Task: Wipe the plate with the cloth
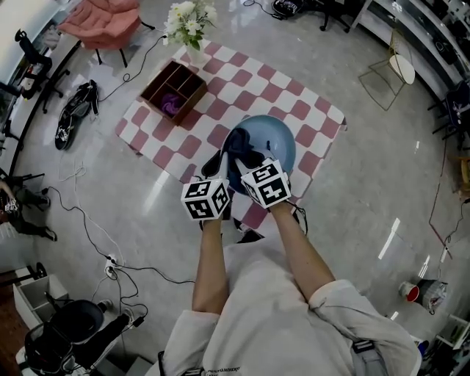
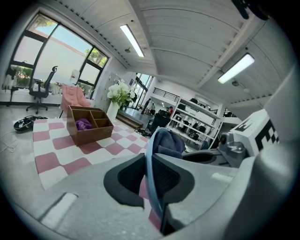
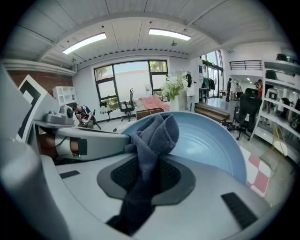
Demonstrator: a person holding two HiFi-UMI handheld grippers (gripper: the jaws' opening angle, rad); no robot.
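Head view, far left first: a pink chair (image 1: 103,20) up at 11 o'clock on the floor (image 1: 367,169). A checked mat (image 1: 250,81) is spread out in the middle. On the mat's 10 o'clock corner there's an open wooden box (image 1: 175,89) with something purple in one compartment. Just past it, at 12 o'clock from the box, stand white flowers (image 1: 189,20).

Now the action. The left gripper (image 2: 149,177) is in at about 7 o'clock on the blue plate (image 1: 275,136). Its own view shows the jaws clenched on the plate's rim, with the thin blue edge running straight up between the two dark pads. The plate itself is over the mat's 6 o'clock side, right in front of the person. Whether it rests on the mat or is raised off it, I can't tell.

Across to the dark blue cloth (image 1: 239,147), bunched over the plate's 9 o'clock half and touching the inner face. The right gripper (image 3: 146,174) comes in at 6 o'clock, close beside the left one. Its jaws are squeezed on the cloth, with a wad standing up above the pads against the plate and a tail hanging down below them.
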